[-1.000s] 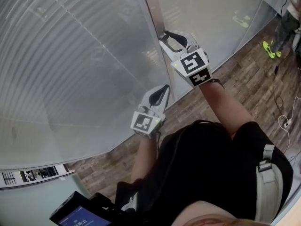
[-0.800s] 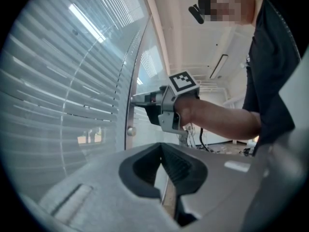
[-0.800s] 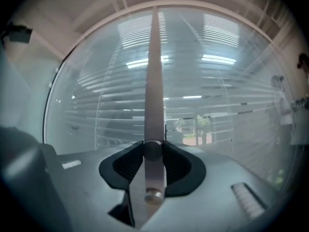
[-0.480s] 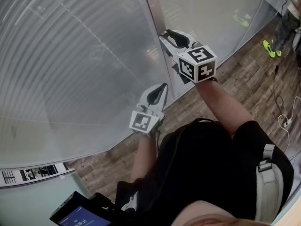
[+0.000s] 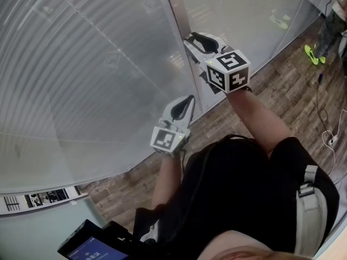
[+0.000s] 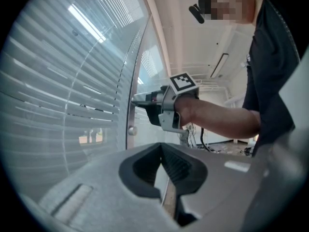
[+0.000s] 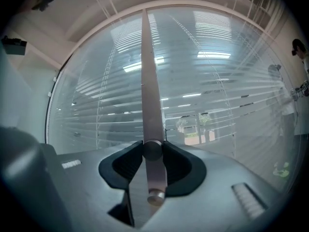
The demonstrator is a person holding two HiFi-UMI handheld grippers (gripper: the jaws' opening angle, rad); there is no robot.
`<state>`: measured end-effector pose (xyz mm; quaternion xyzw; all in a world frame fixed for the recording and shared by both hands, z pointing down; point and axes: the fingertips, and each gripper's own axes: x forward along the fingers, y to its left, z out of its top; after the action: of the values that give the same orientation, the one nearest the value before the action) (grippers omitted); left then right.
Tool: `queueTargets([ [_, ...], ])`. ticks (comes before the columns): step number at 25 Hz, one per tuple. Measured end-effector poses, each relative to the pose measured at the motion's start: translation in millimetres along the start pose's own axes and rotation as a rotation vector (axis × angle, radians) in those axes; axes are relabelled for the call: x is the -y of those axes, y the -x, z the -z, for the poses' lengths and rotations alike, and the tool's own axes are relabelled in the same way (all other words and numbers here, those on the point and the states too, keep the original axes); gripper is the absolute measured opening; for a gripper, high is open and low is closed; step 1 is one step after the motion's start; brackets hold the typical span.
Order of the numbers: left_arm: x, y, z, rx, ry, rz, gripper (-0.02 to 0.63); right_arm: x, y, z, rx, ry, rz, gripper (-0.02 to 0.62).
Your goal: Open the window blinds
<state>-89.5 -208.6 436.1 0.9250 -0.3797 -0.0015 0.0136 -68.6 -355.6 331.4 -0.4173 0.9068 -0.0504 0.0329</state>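
Between the pads of the right claw (image 7: pixel 153 154) sits a round metal knob (image 7: pixel 152 148), clamped from both sides; the claw points level at the partition. The knob projects from a vertical metal post (image 7: pixel 149 81). A second knob (image 7: pixel 156 197) stands just below the first, outside the grip. On either side of the post hang the blinds (image 7: pixel 217 95), slats lying horizontal behind the glass, with narrow gaps of light between them. The left claw (image 6: pixel 165 167) is drawn together, only a thin slit between its pads and nothing held. It hangs lower than the right claw, near the glass (image 5: pixel 81 91) but apart from it. A wooden floor (image 5: pixel 282 91) runs along the foot of the partition.
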Motion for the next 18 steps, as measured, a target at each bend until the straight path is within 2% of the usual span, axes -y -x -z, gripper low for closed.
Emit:
queueTargets([
  [2,-1,-1,0,0.023,-0.017,0.003,0.003,-2,0,1,-0.004,0.03,-0.02,0.144],
  [3,-1,-2,0,0.02,-0.017,0.006,0.003,-2,2,2,-0.005,0.054,-0.028,0.189],
  [6,2,-1,2,-0.023,0.003,0.009,0.003,-4,9,3,-0.018,0.228,-0.032,0.232],
  [8,2,-2,4,-0.028,0.002,0.011,0.003,-10,14,-1,-0.039,0.448,-0.029,0.229],
  [13,4,-6,11,0.0,-0.021,0.028,0.003,-18,18,-1,-0.129,1.134,-0.013,0.215],
  [15,6,-10,9,0.004,-0.014,0.037,0.003,-17,15,3,-0.166,1.299,-0.017,0.215],
  [18,9,-12,6,0.009,-0.011,0.044,0.003,-20,13,7,-0.193,1.42,-0.03,0.202],
])
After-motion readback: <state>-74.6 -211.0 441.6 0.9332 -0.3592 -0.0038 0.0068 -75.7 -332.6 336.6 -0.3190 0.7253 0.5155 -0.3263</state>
